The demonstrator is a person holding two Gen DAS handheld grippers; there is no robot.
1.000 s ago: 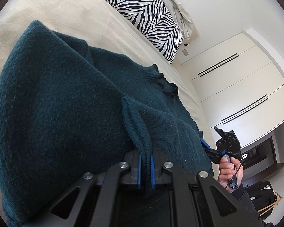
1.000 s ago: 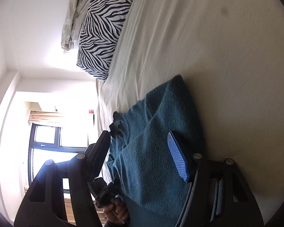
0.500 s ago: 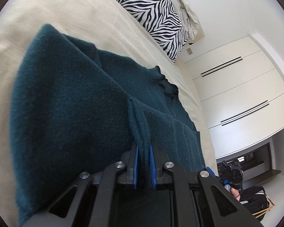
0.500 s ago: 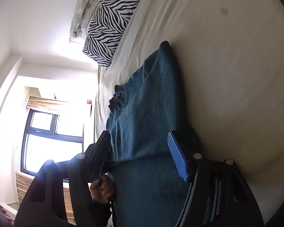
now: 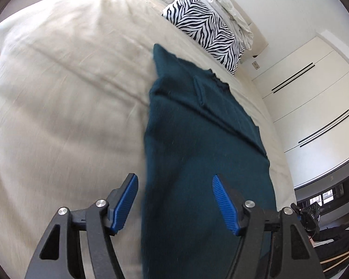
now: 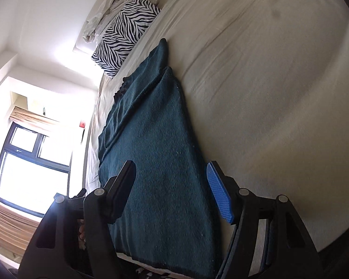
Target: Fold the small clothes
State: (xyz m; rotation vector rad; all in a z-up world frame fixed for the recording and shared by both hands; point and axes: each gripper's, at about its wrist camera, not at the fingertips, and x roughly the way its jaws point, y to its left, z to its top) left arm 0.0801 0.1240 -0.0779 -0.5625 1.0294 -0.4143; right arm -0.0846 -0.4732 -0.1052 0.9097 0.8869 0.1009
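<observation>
Left wrist view: the dark teal knitted sweater point(image 5: 197, 139) lies folded in a long strip on the cream bed sheet point(image 5: 65, 107), its far end near the zebra-striped pillow point(image 5: 207, 28). The left gripper point(image 5: 174, 205) is opening, pads clear of the knit. The right gripper point(image 6: 172, 193) hangs with jaws apart above the sweater, gripping nothing.

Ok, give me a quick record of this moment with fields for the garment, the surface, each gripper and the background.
garment: dark teal knit sweater, lying long and narrow, folded lengthwise
surface: bed with cream sheet
left gripper: jaws opening, pads clear of the sweater, nothing held
right gripper: open, nothing held
background: zebra-print pillow at the bed's head, white wardrobe doors, window
</observation>
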